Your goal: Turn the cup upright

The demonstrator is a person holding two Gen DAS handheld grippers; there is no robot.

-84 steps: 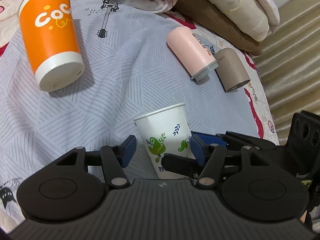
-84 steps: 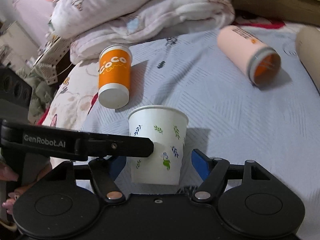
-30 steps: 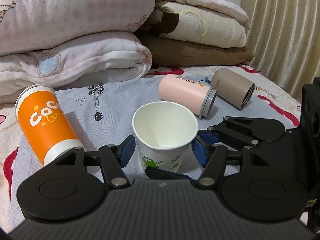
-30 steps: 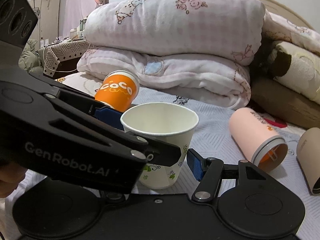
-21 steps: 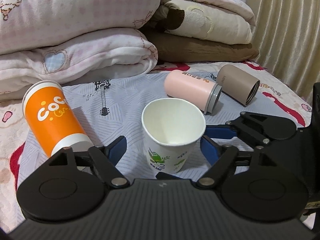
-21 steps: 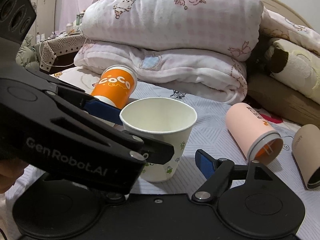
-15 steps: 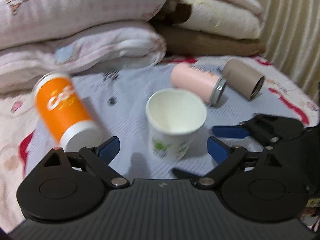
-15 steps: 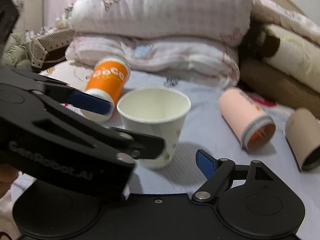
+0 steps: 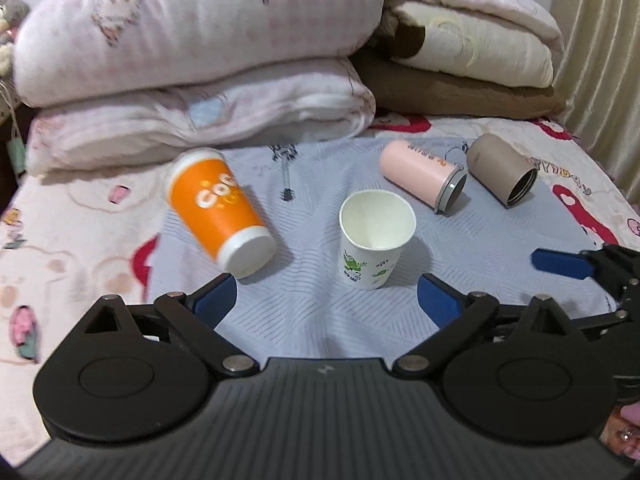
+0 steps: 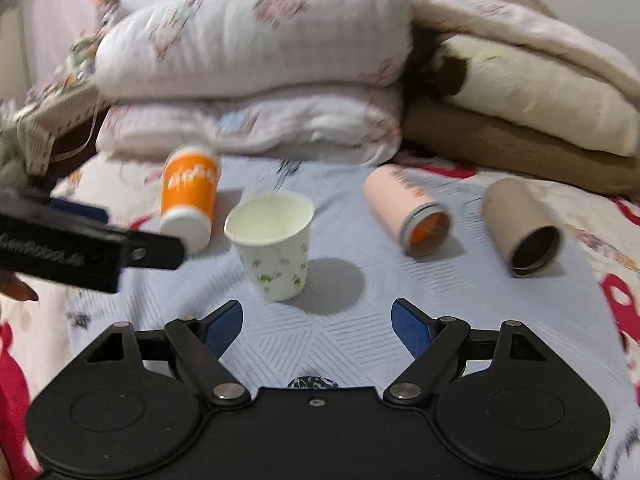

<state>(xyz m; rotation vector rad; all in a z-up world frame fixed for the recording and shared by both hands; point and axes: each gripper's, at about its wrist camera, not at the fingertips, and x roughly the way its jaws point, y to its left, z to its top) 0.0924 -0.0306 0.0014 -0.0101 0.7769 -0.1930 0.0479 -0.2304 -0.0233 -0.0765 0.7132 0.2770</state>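
White paper cup [image 9: 376, 236] with green leaf print stands upright on the grey-blue patterned sheet [image 9: 312, 320], mouth up, inside empty. Nothing touches it.

Left gripper [image 9: 326, 300]: jaws spread wide, blue pads either side, nothing between them. Cup sits ahead of the gap, clear of both pads. Right gripper [image 10: 318, 320]: jaws also wide apart, holding nothing; cup [image 10: 274, 240] is ahead and slightly left of its centreline, free of the pads.

Each gripper shows in the other's view: one right-gripper finger at the far right edge of the left view, the left gripper's arm at the left edge of the right view, near the cup's rim but apart from it.

Orange cup [image 9: 220, 208] lies on its side just left of the white cup, base toward the cameras. Pink tumbler [image 9: 422, 174] lies on its side to the right and behind, open end toward the cameras. Taupe tumbler [image 9: 500, 168] lies just beside it, further right.

Folded quilts [image 9: 200, 52] stacked along the back. Right view is motion-blurred.
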